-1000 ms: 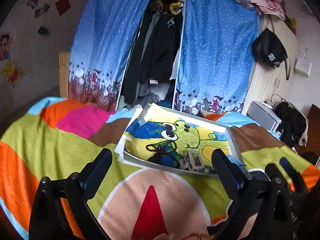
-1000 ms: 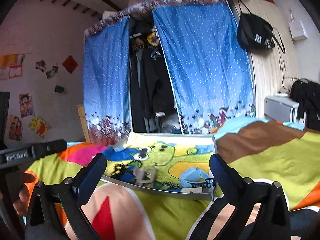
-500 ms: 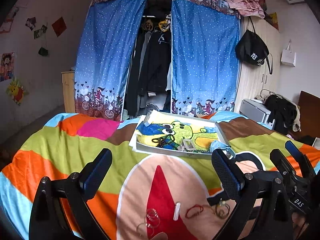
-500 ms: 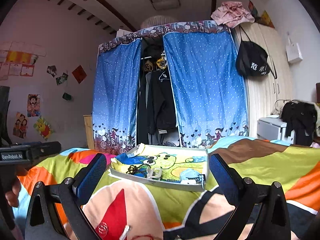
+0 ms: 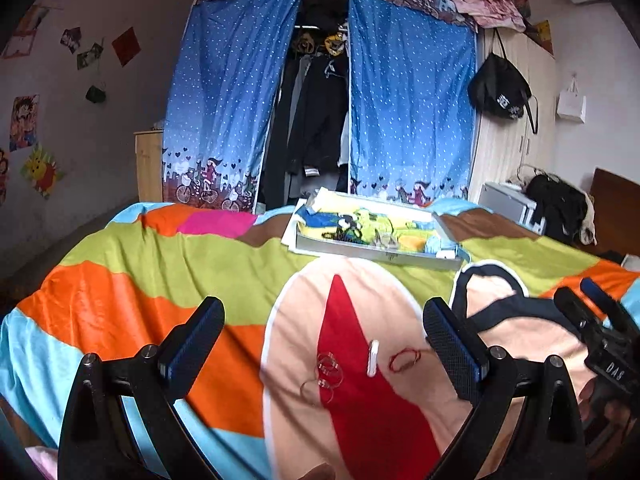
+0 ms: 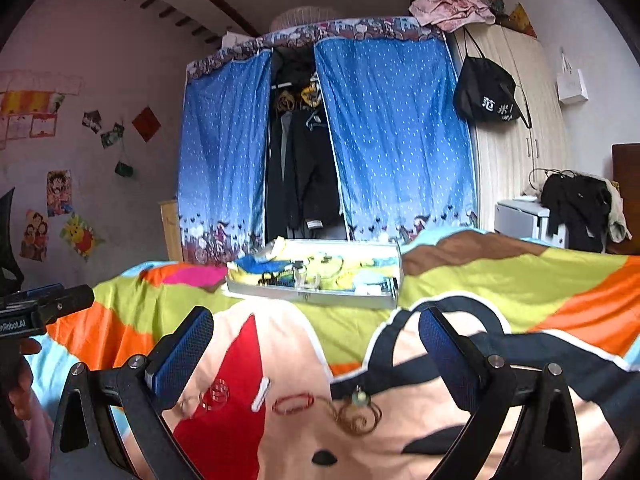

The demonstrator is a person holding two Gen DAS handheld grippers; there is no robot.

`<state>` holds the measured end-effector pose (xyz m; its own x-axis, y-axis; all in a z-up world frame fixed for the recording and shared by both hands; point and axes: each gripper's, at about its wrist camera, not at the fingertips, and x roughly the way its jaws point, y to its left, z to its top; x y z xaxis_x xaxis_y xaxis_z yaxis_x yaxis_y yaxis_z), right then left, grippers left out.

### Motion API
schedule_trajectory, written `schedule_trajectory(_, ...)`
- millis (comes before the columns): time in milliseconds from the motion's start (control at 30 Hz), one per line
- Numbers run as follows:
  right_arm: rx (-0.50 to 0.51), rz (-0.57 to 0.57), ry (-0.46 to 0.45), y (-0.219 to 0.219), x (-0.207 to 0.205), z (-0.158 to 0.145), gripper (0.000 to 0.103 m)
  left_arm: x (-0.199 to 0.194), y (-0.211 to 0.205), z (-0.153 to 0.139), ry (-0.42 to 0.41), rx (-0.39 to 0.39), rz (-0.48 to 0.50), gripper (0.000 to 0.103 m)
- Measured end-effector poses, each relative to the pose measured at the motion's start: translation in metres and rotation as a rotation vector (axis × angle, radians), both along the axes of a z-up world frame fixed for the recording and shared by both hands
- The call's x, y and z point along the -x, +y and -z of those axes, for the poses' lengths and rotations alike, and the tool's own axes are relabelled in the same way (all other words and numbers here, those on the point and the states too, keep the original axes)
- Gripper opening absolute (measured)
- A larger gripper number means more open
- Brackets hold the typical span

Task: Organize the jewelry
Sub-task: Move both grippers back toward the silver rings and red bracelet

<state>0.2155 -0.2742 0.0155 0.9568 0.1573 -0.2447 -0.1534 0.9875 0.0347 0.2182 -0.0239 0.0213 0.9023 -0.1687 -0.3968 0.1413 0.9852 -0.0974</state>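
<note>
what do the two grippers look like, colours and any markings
Both are alike: each hand-held gripper, left and right, has a black angular frame with silver bolt heads and two fingers faced with dark blue textured pads. Seen from the other camera, the left one's body bears white lettering ending in "Robot.AI", and the right one's shows white letters "DAS". No cables or sleeves are visible.

On the blanket [image 5: 160,280], near the cameras, lies a row of small pieces: from left to right, rings [image 6: 216,394], clip [image 6: 260,394], loop [image 6: 293,404], chain [image 6: 356,412]. The tray [image 6: 312,298] sits farther back, holding beads [image 5: 340,236] at its left. Behind it hang curtains [image 5: 408,96]; a bag [image 6: 486,96] hangs to their right.
</note>
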Motion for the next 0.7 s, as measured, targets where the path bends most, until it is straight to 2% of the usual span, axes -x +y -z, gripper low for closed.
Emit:
schedule_trajectory(100, -0.007, 0.022, 0.047, 0.001, 0.008, 0.007, 0.103, 0.009, 0.006, 0.01, 0.01, -0.012, 0.005, 0.097)
schedule_trajectory(233, -0.027, 0.069, 0.152, 0.002, 0.016, 0.021, 0.103, 0.017, 0.013, 0.027, 0.057, -0.024, 0.014, 0.097)
schedule_trajectory(433, -0.018, 0.119, 0.285, 0.005, 0.02, 0.038, 0.103, 0.017, 0.028, 0.056, 0.16, 0.014, -0.017, 0.097)
schedule_trajectory(567, -0.032, 0.116, 0.406, 0.007, 0.014, 0.055, 0.103, 0.01, 0.029, 0.065, 0.232, 0.0, -0.035, 0.097)
schedule_trajectory(700, -0.008, 0.123, 0.444, 0.011, 0.012, 0.061, 0.103, 0.001, 0.028, 0.078, 0.322, -0.01, -0.034, 0.097)
